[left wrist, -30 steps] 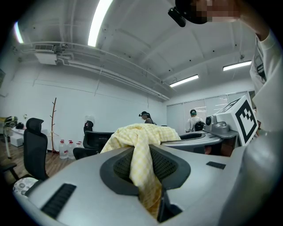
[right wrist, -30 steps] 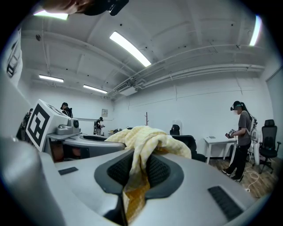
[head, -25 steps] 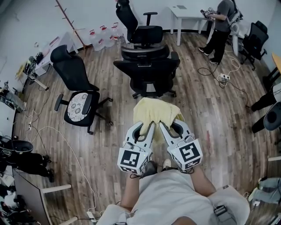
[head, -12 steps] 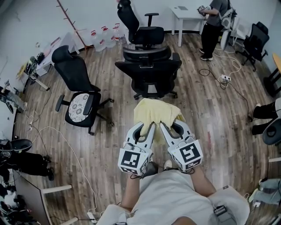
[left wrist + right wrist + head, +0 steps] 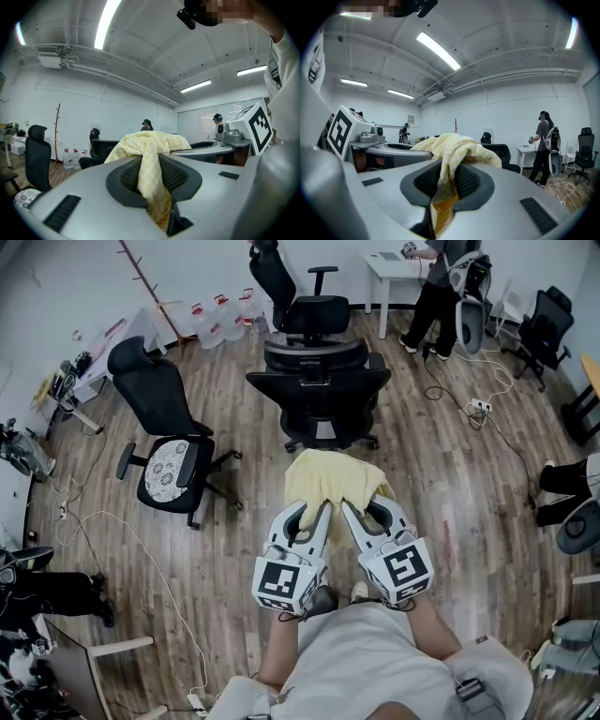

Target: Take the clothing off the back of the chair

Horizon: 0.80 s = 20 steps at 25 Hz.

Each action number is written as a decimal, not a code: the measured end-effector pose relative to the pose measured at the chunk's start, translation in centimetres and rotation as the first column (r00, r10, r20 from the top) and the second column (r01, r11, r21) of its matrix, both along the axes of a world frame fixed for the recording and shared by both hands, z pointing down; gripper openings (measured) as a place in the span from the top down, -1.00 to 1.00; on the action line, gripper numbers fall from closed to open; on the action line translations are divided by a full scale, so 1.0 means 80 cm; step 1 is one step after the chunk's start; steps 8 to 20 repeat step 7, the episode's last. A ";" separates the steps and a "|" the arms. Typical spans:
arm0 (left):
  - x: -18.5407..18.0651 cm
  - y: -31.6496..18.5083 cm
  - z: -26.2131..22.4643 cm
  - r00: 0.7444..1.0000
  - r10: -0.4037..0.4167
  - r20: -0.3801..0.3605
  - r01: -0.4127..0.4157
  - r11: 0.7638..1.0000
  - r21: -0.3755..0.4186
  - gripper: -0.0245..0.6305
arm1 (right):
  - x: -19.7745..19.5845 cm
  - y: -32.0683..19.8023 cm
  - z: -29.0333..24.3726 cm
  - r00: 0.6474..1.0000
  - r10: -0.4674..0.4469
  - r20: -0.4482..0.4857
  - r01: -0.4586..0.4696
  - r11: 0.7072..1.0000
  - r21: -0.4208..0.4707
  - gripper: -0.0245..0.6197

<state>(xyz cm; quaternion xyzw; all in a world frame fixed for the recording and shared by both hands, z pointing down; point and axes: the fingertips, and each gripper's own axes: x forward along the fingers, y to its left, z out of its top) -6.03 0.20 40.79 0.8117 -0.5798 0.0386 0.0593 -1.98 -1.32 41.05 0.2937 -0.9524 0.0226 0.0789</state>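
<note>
Nearest, at the bottom of the head view, is the person's white-shirted torso, with both forearms reaching forward. The left hand-held gripper (image 5: 315, 509) and the right hand-held gripper (image 5: 357, 509) sit side by side, marker cubes toward the body, both pointing roughly level. Each is clamped on the cloth (image 5: 328, 478): in the left gripper view a fold of yellow checked fabric runs down between the ribbed pads and is pinched there, and the right gripper view shows the same on its side. The cloth bunches up in a mound just past the jaw tips and hangs between the two grippers above the wooden floor (image 5: 234, 549), touching no chair.

Beyond it stands a black chair (image 5: 319, 395), its bare back toward the person. Off to the left is a second chair (image 5: 161, 432) with a patterned seat pad. Behind the first is a third chair (image 5: 302, 304). Water jugs (image 5: 222, 317) line the far wall. At the far right, another person (image 5: 433, 287) stands at a white counter (image 5: 386, 266).
</note>
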 end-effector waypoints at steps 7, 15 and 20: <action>-0.016 -0.007 0.001 1.000 0.003 -0.001 -0.003 1.000 -0.001 0.67 | -0.016 -0.007 0.001 1.000 0.002 -0.004 -0.002 1.000 -0.002 0.71; -0.016 -0.007 0.001 1.000 0.003 -0.001 -0.003 1.000 -0.001 0.67 | -0.016 -0.007 0.001 1.000 0.002 -0.004 -0.002 1.000 -0.002 0.71; -0.016 -0.007 0.001 1.000 0.003 -0.001 -0.003 1.000 -0.001 0.67 | -0.016 -0.007 0.001 1.000 0.002 -0.004 -0.002 1.000 -0.002 0.71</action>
